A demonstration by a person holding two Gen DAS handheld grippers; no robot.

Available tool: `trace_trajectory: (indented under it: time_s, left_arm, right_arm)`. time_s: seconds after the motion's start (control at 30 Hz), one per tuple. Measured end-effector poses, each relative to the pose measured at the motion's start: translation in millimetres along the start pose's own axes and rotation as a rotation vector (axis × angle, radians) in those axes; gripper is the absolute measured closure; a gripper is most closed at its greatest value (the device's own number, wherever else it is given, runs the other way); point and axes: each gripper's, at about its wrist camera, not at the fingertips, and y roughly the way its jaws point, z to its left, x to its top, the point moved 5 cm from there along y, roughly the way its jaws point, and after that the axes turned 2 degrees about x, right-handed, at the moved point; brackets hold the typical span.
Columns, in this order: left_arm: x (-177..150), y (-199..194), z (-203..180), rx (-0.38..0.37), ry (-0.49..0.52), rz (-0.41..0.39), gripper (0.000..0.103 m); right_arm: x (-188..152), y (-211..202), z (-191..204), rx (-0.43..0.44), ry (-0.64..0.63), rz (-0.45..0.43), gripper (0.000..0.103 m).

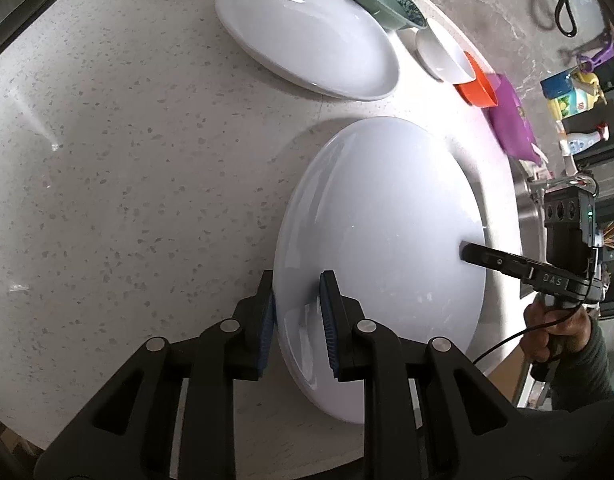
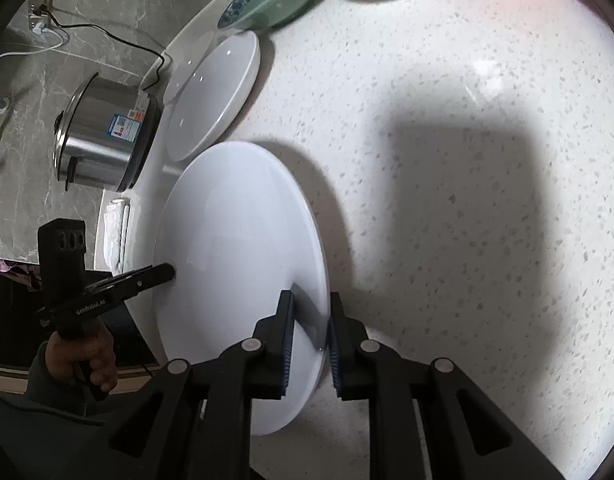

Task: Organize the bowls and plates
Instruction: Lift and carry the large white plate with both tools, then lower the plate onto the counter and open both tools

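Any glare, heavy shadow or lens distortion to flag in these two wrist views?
Left wrist: strong fisheye bending of the counter edge, soft glare on the held plate. Right wrist: a hard dark shadow on the counter beside the plate, black vignette in the corners.

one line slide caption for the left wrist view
Both grippers, left and right, clamp opposite rims of a large round white plate over the speckled white counter.

a pale speckled stone counter (image 2: 467,160) with a rounded edge filled most of both views, lit hard from above so that blocky shadows fell across it. beyond lay grey veined marble-like floor (image 2: 23,152). a wall socket (image 2: 39,12) fed a black cable toward a steel cooker (image 2: 103,140). a purple cloth (image 1: 509,120) lay nearby.
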Motion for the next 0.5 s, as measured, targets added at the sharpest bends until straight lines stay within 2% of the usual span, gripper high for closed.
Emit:
trace_trajectory:
  time_s: [0.03,0.2,0.23,0.27,0.3,0.33,0.37,0.43,0.5]
  left_arm:
    - [0,0,0,-0.01,-0.001,-0.012,0.081]
    - [-5,-2,3,-0.033,-0.034,-0.061,0.081]
    - [-5,-3,4,-0.032,-0.04,-0.071,0.079]
    - [-6,-5,6,-0.029,-0.042,-0.08,0.071]
    - [-6,-8,8,-0.025,-0.046,-0.096,0.063]
    - [-6,-14,12,-0.017,-0.054,-0.129,0.044]
    - [-5,-19,14,-0.012,-0.065,-0.156,0.035]
    - [-5,-27,23,-0.01,-0.085,-0.196,0.031]
    - [-6,-32,33,0.005,-0.104,-0.212,0.023]
  right_arm:
    - [0,-1,0,-0.008,-0.008,-0.012,0.083]
    - [-1,-4,5,-0.053,-0.051,-0.058,0.08]
    - [-2,-4,7,-0.059,-0.066,-0.066,0.072]
    - [-2,-5,9,-0.062,-0.078,-0.08,0.057]
    - [-4,-8,11,-0.078,-0.095,-0.103,0.05]
    - [-5,-11,10,-0.105,-0.105,-0.123,0.042]
    - [-6,-13,9,-0.123,-0.11,-0.136,0.041]
    - [-12,-20,4,-0.127,-0.096,-0.176,0.041]
    - [-22,-35,-6,-0.141,-0.059,-0.287,0.041]
